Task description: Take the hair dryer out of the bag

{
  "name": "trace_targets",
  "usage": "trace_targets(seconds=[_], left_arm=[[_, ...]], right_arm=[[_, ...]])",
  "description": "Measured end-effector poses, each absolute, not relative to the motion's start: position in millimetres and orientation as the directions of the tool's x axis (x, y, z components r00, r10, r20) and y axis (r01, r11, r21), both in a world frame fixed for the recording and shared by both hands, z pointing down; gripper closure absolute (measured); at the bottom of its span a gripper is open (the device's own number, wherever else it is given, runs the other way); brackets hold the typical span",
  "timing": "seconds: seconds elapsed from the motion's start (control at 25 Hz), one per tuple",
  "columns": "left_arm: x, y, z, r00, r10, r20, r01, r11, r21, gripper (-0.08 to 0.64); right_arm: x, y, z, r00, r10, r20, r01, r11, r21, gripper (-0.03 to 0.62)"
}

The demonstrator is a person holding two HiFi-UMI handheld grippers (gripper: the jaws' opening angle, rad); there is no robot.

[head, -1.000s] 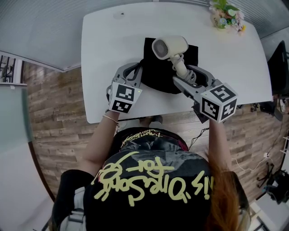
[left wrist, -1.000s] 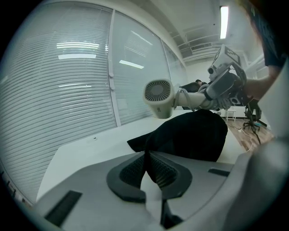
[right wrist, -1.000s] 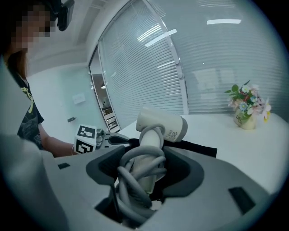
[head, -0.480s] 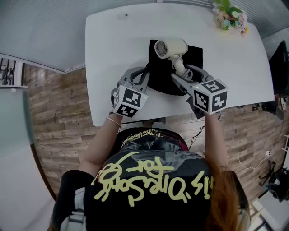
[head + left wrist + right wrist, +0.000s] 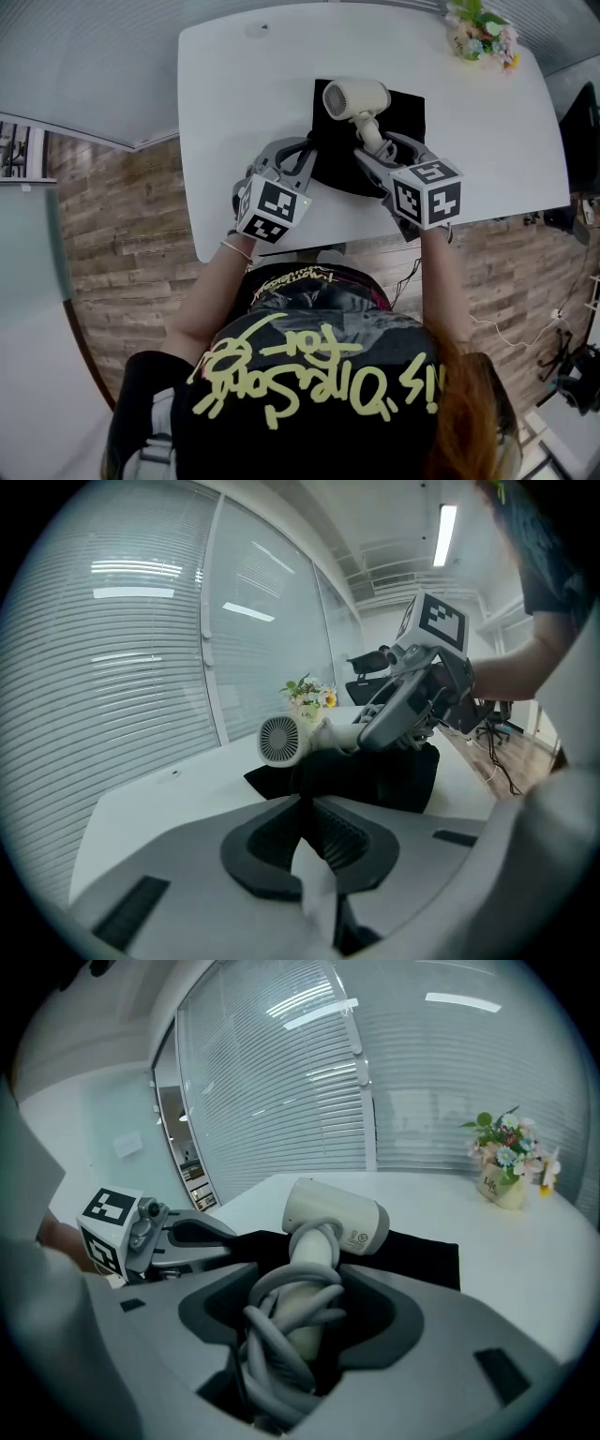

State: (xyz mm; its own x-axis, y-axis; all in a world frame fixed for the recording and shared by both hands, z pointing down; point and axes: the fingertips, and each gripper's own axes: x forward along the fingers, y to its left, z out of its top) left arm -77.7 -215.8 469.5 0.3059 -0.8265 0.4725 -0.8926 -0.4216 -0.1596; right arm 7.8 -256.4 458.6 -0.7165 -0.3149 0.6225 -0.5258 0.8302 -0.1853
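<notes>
Only gripper views show fingers clamped: right gripper (image 5: 298,1312) on the hair dryer (image 5: 336,1211), left gripper (image 5: 314,827) on the bag (image 5: 380,775).

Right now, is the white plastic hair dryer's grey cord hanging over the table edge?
No; the grey cord is coiled around the handle of the white plastic hair dryer, clamped in the right gripper.

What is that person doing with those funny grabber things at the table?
A person stands at a white table with a gripper in each hand. The right gripper is clamped on the handle of a cream hair dryer, which has its cord wound round the handle. The left gripper pinches the edge of the black bag. The dryer is already out of the bag, just over it.
</notes>
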Motion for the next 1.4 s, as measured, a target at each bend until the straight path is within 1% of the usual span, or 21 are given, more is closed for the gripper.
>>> trace_targets(seconds=[0.64, 1.04, 1.4], left_arm=[[-81, -213, 470, 0.362, -0.804, 0.471, -0.872, -0.471, -0.134, 0.518], [-83, -209, 469, 0.382, -0.793, 0.475, -0.862, -0.491, -0.126, 0.503], [-84, -205, 472, 0.391, -0.783, 0.485, -0.856, -0.502, -0.120, 0.492]], right_arm=[[-3, -251, 481, -0.627, -0.357, 0.693, -0.506, 0.862, -0.013, 0.318], [-5, -248, 491, -0.624, -0.355, 0.696, -0.514, 0.857, -0.024, 0.318], [-5, -247, 497, -0.617, -0.382, 0.689, -0.532, 0.847, -0.007, 0.316]])
